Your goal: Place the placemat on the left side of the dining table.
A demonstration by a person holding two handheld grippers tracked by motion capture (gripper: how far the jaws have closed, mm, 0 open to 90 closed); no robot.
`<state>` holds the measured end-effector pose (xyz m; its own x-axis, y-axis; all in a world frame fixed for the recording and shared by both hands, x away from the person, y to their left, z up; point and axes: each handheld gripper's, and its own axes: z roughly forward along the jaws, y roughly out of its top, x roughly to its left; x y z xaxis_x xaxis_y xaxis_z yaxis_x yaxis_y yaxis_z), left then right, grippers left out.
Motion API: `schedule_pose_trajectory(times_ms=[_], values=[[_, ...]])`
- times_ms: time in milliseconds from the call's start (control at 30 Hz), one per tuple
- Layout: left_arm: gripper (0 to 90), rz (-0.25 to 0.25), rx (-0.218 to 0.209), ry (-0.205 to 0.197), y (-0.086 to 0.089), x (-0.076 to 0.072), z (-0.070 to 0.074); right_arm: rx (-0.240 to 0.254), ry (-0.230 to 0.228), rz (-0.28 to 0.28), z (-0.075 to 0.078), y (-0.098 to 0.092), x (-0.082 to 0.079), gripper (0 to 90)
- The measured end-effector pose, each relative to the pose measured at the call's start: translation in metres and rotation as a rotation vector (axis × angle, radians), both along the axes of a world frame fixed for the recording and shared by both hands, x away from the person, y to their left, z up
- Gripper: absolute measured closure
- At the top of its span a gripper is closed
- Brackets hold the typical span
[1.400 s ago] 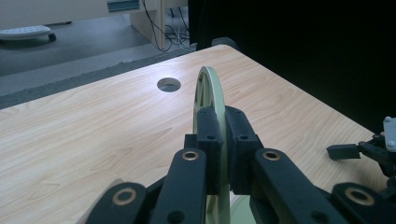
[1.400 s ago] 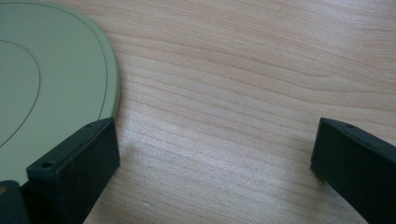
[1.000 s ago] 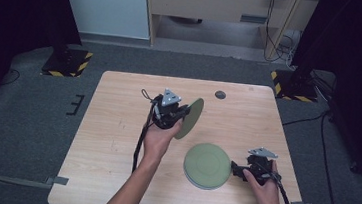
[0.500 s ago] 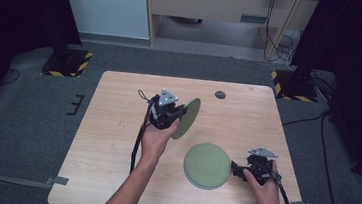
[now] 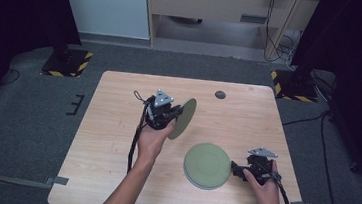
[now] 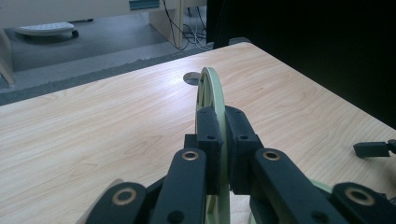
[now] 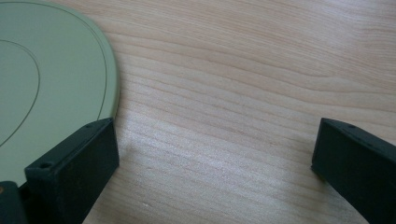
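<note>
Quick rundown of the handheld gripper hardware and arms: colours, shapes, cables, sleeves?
Both handheld units are black. The left gripper and right gripper each carry a grey three-cornered plate on top and trail a black cable. Jaw arms have brass-coloured pivot rings and blocky black pads. Forearms are bare, no sleeves visible.

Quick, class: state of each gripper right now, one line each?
Left gripper: shut on the rim of a round pale green plate, held on edge.
Right gripper: open, holding nothing, beside the stacked green plates.

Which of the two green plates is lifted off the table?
The round pale green plate clamped on edge in the left hand-held gripper; the other green plate lies flat.
</note>
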<state>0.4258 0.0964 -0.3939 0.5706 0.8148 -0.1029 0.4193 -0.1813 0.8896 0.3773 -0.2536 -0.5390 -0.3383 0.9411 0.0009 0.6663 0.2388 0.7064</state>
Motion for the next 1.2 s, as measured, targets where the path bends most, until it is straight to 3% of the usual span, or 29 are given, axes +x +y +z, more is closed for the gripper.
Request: schedule_pose_trajectory(times_ms=[1200], values=[[85.7,0.074,-0.002,0.002,0.043,-0.002,-0.007,0.000,0.000,0.000,0.000,0.000,0.000,0.8]])
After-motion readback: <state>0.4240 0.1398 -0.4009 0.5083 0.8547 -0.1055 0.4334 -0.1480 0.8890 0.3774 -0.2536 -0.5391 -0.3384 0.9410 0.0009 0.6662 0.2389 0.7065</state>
